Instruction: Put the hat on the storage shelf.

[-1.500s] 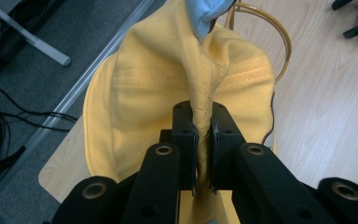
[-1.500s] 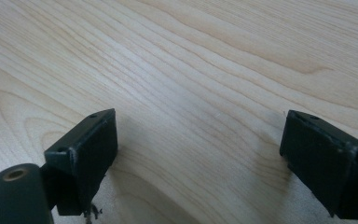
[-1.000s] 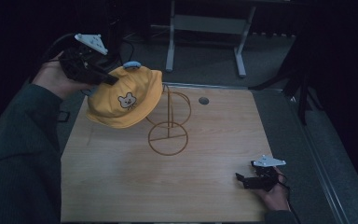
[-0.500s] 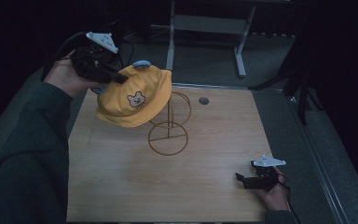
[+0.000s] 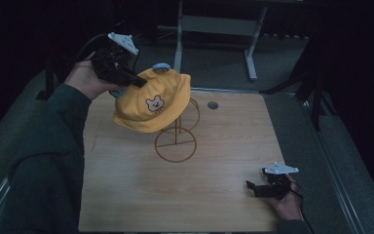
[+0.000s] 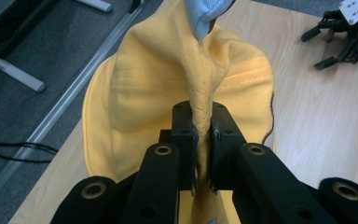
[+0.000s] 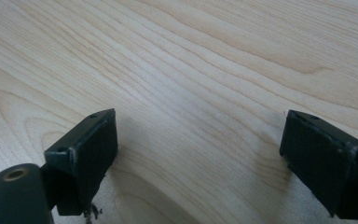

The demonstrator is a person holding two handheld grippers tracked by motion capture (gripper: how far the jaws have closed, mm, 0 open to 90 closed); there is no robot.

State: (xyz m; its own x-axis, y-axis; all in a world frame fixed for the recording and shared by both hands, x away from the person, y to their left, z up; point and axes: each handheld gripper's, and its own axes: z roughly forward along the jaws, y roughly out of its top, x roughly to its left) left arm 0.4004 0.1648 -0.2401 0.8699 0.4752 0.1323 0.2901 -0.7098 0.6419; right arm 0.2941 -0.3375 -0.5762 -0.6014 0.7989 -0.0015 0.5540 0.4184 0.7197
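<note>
Yellow hat point(image 5: 152, 105), pinched by a fold in the left gripper point(image 6: 202, 135), hangs above the table point(image 5: 224, 146) over a wire stand point(image 5: 176, 141). Nearest me, the right gripper point(image 5: 255, 187) rests on the wood, jaws wide apart. Farther off stands a grey frame point(image 5: 219, 27).

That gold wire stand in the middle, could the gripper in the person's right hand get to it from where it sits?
Probably yes. The right gripper rests open near the table's front edge, with bare wood between it and the wire stand. The yellow hat covers only the stand's top.
</note>
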